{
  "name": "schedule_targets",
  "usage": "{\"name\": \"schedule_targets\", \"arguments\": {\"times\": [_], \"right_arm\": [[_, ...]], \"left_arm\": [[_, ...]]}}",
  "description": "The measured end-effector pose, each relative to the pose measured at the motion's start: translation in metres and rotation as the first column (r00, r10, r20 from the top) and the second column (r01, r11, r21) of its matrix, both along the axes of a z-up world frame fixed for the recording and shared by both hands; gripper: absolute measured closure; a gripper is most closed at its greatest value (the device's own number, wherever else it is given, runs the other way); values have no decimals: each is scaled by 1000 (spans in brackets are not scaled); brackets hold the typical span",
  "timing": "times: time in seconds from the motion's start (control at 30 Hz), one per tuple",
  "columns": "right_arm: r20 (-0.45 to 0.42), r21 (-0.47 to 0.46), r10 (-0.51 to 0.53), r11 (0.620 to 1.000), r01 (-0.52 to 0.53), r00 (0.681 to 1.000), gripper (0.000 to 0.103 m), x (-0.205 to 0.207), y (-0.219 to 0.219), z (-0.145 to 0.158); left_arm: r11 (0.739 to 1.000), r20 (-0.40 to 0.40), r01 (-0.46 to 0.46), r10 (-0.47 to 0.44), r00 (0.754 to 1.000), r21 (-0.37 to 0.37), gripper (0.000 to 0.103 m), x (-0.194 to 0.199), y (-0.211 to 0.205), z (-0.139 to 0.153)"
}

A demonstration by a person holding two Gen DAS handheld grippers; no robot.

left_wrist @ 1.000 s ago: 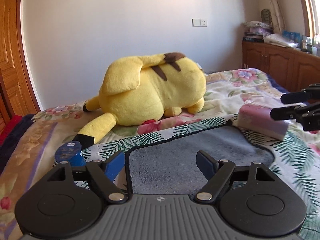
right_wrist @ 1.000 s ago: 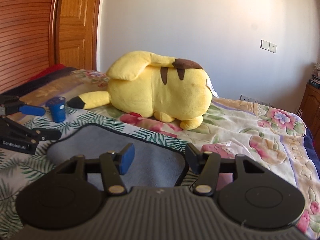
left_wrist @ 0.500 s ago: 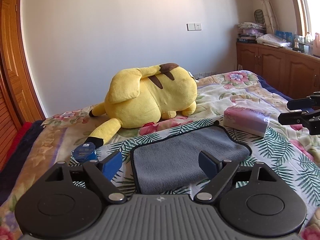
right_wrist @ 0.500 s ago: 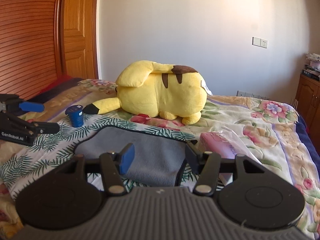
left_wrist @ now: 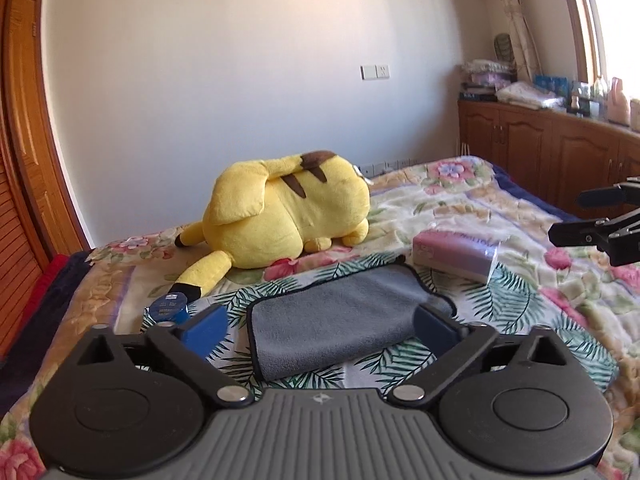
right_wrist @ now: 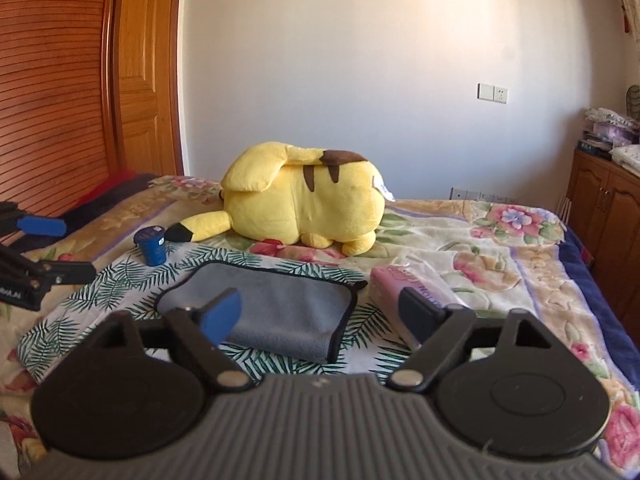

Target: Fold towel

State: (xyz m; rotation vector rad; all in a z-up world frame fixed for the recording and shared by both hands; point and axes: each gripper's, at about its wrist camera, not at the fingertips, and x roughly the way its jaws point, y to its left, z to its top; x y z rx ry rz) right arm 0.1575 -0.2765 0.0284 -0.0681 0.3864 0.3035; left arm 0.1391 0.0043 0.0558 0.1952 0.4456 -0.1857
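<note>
Your left gripper (left_wrist: 320,330) and right gripper (right_wrist: 320,316) both hang spread wide, holding nothing, above the folded grey microfibre towel (right_wrist: 276,308) on the floral bedspread (right_wrist: 480,240). The small blue lidded cup (right_wrist: 152,246) hides its contents.

Right tool (right_wrist: 320,316) spread wide above folded towel (right_wrist: 272,306).

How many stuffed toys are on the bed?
1. The yellow stuffed toy lies on its side at the far end of the bed, beyond the gray towel. Its black-tipped tail points toward the blue cup. No other toy shows in either view.
</note>
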Motion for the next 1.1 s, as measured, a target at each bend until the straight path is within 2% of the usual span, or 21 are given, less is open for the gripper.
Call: {"name": "schedule_targets", "arguments": {"times": [0.17,0.27,0.77,0.9,1.1], "right_arm": [[22,7,-16,1000,15,1000,0,-14,-5,9],[26,13,-18,1000,18,999,0,-22,-8,13],[40,60,-31,998,28,999,0,-68,-6,21],[39,63,-25,998,23,999,0,-79,-3,18],[22,67,-23,997,22,999,0,-91,3,6]], "left_arm": [[1000,3,0,0,1000,-10,16,-20,-2,9],[1000,13,-14,14,1000,-1,16,-32,-2,14],[995,49,-67,71,996,-73,16,-91,-10,35],[995,51,-67,70,996,-75,16,-104,-14,34],[996,10,-53,54,999,-69,16,-114,-16,20]]}}
